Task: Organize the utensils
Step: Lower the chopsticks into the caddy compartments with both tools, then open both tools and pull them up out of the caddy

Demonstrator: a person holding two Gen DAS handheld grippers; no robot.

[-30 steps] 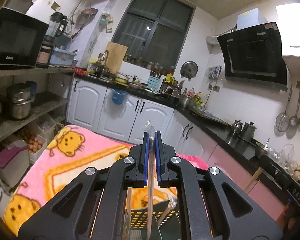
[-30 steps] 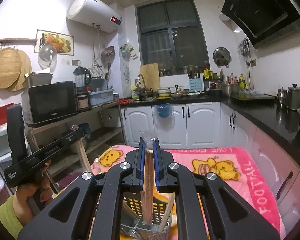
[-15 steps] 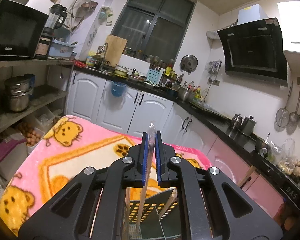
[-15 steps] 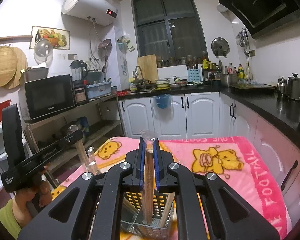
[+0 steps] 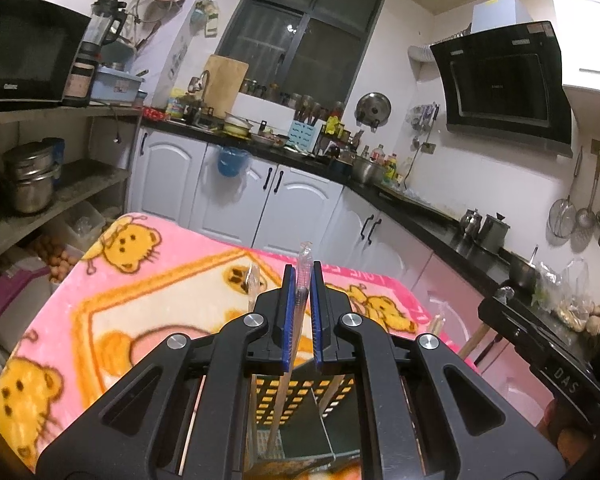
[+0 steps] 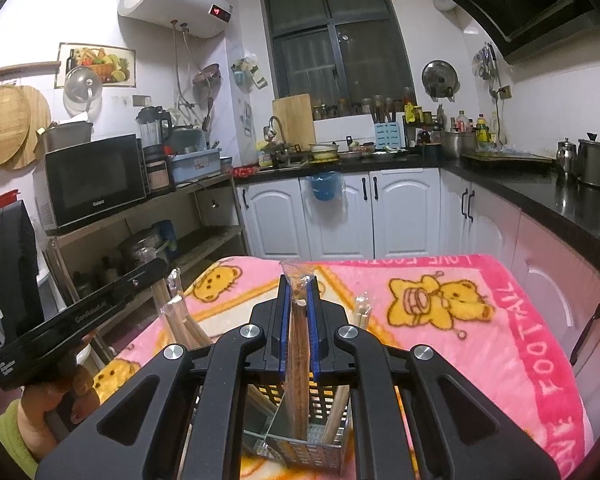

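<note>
Pink cartoon-bear blanket (image 6: 480, 344): covers the table, serves as work surface for the whole lot. Perforated metal utensil caddy (image 6: 320, 446): stands upright on the blanket directly below both grippers, divided inside by a partition; already holds several wrapped chopstick pairs leaning against its walls. Left gripper (image 5: 302, 312): clenched on one slim wrapped chopstick pair (image 5: 300, 296), the plastic tip showing above the blue pads, the wooden shaft running down between the arms into the caddy's mouth; which compartment it enters cannot be told. Right gripper (image 6: 299, 320): clenched on a thicker wrapped chopstick bundle (image 6: 298, 340), held near upright, its lower end already inside the caddy beside the partition; whether it touches the floor is hidden. Person's hand (image 6: 56, 392): seen in the right wrist view, wrapped around the left tool's handle, well to the left of the caddy. Loose stock: further wrapped pairs stand in the caddy at left (image 6: 176, 316) and right (image 6: 362, 314). Step in hand, by judgement: depositing both held items into the caddy, insertion well begun but release not yet made. Next move calls for lowering each item until it seats, then parting the jaws and lifting straight up, so that the pads do not drag the wrappers or tip the light caddy.
</note>
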